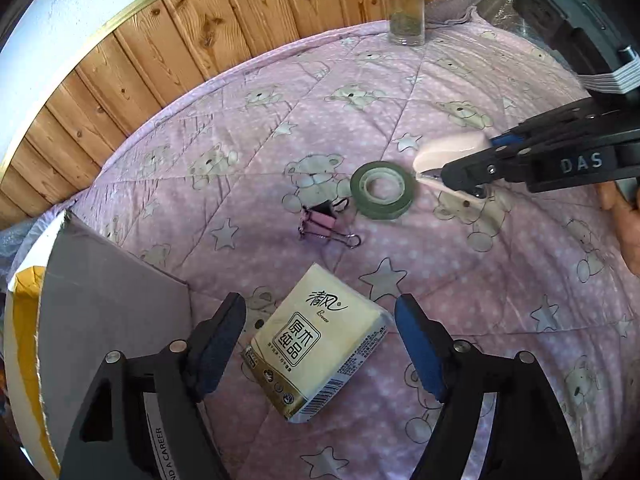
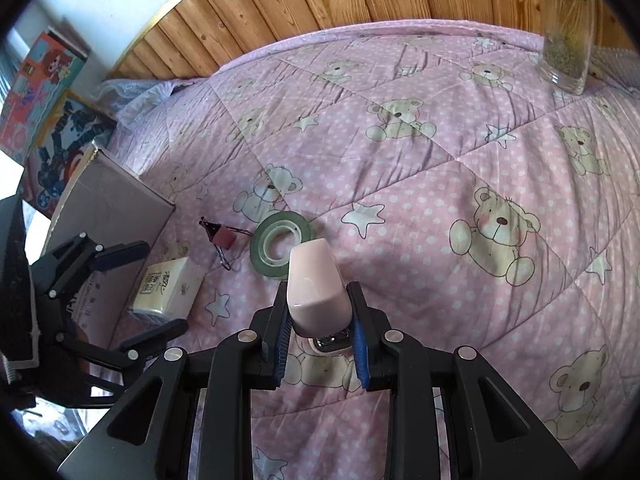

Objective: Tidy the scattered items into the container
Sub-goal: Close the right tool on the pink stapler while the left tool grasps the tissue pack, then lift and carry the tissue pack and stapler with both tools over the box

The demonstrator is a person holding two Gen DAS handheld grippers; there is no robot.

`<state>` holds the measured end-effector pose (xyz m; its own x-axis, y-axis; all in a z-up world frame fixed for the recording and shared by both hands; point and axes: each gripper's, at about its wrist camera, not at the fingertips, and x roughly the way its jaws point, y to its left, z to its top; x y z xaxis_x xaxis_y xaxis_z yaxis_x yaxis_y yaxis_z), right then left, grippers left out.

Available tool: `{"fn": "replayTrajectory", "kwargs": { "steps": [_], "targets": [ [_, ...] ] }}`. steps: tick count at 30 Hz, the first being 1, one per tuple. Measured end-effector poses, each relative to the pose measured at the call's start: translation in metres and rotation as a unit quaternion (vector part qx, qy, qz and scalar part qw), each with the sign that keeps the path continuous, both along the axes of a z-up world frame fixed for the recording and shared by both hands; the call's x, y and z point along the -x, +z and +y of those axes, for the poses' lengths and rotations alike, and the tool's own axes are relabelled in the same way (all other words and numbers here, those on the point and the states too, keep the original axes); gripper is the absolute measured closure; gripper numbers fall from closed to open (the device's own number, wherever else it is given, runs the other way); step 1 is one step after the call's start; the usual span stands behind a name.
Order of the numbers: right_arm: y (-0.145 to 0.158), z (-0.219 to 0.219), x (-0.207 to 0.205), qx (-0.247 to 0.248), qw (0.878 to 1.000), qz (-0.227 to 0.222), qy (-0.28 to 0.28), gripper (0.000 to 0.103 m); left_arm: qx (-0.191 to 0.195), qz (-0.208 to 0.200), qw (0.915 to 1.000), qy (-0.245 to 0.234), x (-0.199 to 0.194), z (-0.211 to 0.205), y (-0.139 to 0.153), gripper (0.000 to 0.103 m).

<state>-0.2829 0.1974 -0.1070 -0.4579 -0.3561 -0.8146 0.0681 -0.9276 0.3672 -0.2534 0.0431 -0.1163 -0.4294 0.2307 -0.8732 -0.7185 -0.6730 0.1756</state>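
Right gripper [image 2: 320, 344] clamps pink stapler [image 2: 316, 292] at its rear; carry level to box [image 1: 112, 312]. Left gripper [image 1: 320, 344] open, straddling tissue pack [image 1: 316, 344]; close squarely across it.

Pink bear-print quilt [image 1: 400, 92] carries tissue pack [image 1: 316, 344], binder clip [image 1: 320, 222], green tape roll [image 1: 382, 189], glass jar [image 1: 406, 8], cardboard box [image 1: 108, 304].

Pink quilt [image 2: 420, 168], white dots, beige bears.
My stapler [image 2: 316, 292] is pale pink, tape [image 2: 276, 248] green, tissue pack [image 1: 320, 344] cream.
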Motion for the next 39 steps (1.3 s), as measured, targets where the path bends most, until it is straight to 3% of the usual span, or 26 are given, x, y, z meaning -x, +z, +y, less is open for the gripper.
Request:
{"fn": "replayTrajectory", "kwargs": {
  "steps": [3, 5, 9, 17, 25, 39],
  "targets": [
    [-0.007, -0.001, 0.000, 0.005, 1.000, -0.006, -0.004, 0.075, 0.025, -0.024, 0.9991, -0.025, -0.003, 0.003, -0.020, 0.025],
    [-0.008, -0.001, -0.002, 0.010, 1.000, -0.005, -0.009, 0.075, 0.003, -0.040, 0.9987, -0.031, -0.003, 0.003, -0.020, 0.036],
    [-0.005, 0.002, -0.007, 0.022, 1.000, -0.005, -0.021, 0.075, -0.017, -0.065, 0.9977, -0.002, -0.002, 0.000, -0.013, 0.042],
    [0.002, 0.000, -0.018, 0.038, 0.998, -0.009, -0.042, 0.075, -0.068, -0.130, 0.9873, 0.061, -0.007, -0.018, 0.001, 0.044],
    [0.017, -0.011, -0.036, 0.056, 0.997, -0.013, -0.048, 0.075, -0.101, -0.133, 0.9836, 0.069, -0.022, -0.029, 0.029, 0.044],
    [0.051, -0.063, -0.093, 0.039, 0.999, -0.021, -0.026, 0.075, -0.155, -0.126, 0.9776, 0.067, -0.063, -0.064, 0.079, 0.044]
  ]
}}
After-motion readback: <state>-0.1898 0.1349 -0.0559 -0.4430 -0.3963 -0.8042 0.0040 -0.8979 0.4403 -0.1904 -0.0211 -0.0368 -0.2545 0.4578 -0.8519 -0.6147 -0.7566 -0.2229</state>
